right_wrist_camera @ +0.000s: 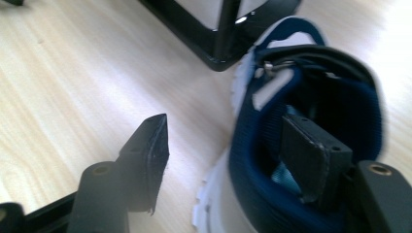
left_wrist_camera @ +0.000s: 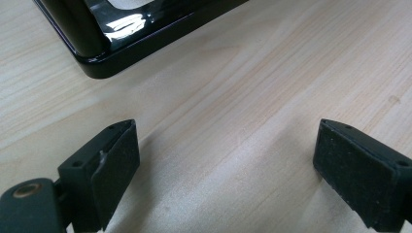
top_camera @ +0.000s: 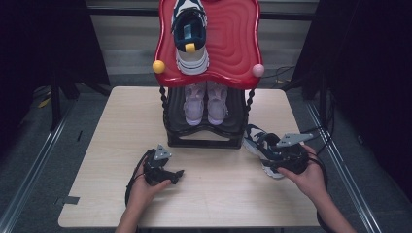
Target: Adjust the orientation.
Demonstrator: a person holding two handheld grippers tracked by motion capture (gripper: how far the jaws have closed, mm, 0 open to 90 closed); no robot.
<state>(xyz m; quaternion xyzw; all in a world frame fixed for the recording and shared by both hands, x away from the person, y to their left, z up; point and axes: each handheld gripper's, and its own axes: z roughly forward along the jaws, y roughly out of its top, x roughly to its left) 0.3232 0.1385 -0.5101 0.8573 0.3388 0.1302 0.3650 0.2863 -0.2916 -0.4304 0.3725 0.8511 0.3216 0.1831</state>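
Shoe (top_camera: 262,151) lies on the worktop (top_camera: 97,145), right of the rack (top_camera: 204,141) base, near the right edge. We see the right hand-held gripper (right_wrist_camera: 233,150) spread open, one jaw inside the shoe's navy collar, the other outside over bare wood; the collar sits between them, not yet pinched. Left hand-held gripper (left_wrist_camera: 226,165) is open too, holding nothing, low over the worktop just near the rack's front left corner. We see a matching shoe (top_camera: 190,34) on the red top shelf (top_camera: 233,43) and a pale pair (top_camera: 206,104) on the lower shelf.
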